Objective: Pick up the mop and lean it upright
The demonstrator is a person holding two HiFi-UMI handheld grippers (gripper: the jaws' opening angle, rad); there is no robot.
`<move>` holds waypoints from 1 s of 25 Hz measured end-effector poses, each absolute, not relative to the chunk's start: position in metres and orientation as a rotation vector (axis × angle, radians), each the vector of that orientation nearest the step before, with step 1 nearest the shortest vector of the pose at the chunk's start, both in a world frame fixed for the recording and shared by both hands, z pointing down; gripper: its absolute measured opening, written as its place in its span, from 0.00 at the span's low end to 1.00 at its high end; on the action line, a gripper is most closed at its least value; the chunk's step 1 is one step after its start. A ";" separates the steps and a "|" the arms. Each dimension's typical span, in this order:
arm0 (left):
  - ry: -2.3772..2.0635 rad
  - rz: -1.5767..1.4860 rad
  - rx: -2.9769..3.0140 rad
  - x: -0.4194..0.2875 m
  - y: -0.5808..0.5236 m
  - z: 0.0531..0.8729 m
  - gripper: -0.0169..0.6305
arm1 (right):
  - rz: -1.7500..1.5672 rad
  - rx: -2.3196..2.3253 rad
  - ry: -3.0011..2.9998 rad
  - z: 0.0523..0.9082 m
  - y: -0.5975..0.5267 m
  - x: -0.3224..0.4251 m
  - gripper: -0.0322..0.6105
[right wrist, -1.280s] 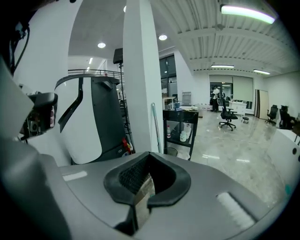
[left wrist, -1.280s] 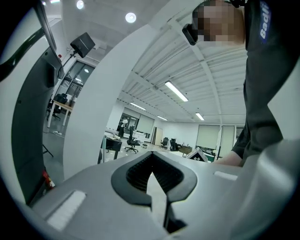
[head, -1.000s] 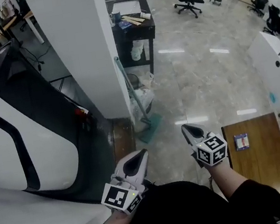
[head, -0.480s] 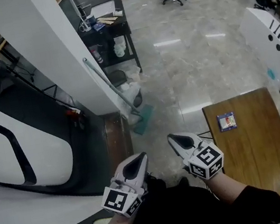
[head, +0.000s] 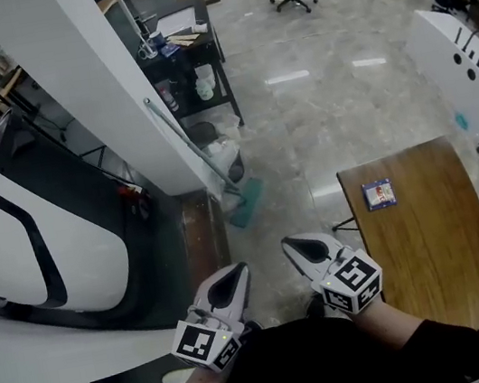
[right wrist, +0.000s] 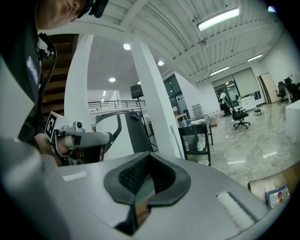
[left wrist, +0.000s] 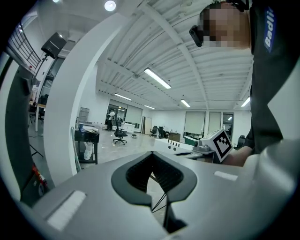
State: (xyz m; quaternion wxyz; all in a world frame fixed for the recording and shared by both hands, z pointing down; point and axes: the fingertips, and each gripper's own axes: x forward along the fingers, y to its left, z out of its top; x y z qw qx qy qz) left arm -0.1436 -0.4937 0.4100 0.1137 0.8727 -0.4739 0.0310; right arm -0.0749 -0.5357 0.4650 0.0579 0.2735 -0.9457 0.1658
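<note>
The mop (head: 193,153) leans upright against the white pillar (head: 83,85), its pale green handle slanting down to a teal head (head: 246,203) on the floor. The handle also shows as a thin pole (left wrist: 76,150) in the left gripper view and as a pole (right wrist: 177,140) in the right gripper view. My left gripper (head: 233,274) and right gripper (head: 293,245) are held close to the person's body, well short of the mop. Both are shut with nothing between their jaws.
A black cart (head: 196,51) with clutter and a bagged bin (head: 219,153) stand just behind the mop. A wooden table (head: 422,236) with a small blue box (head: 378,194) is at my right. A large black-and-white machine (head: 46,238) fills the left.
The view has pulled back from the pillar and both grippers sit lower and nearer the body. The mop stays leaning where it was.
</note>
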 end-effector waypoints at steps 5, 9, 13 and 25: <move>-1.350 0.064 2.601 -0.167 -0.482 0.410 0.06 | 0.366 0.967 -2.847 0.435 -0.519 -0.093 0.05; -1.361 0.059 2.602 -0.197 -0.467 0.393 0.06 | 0.287 0.979 -2.914 0.407 -0.496 -0.121 0.05; -1.366 0.039 2.622 -0.213 -0.456 0.380 0.06 | 0.275 0.948 -2.983 0.391 -0.476 -0.141 0.05; -1.345 0.021 2.674 -0.218 -0.436 0.373 0.06 | 0.251 0.889 -2.976 0.391 -0.453 -0.160 0.05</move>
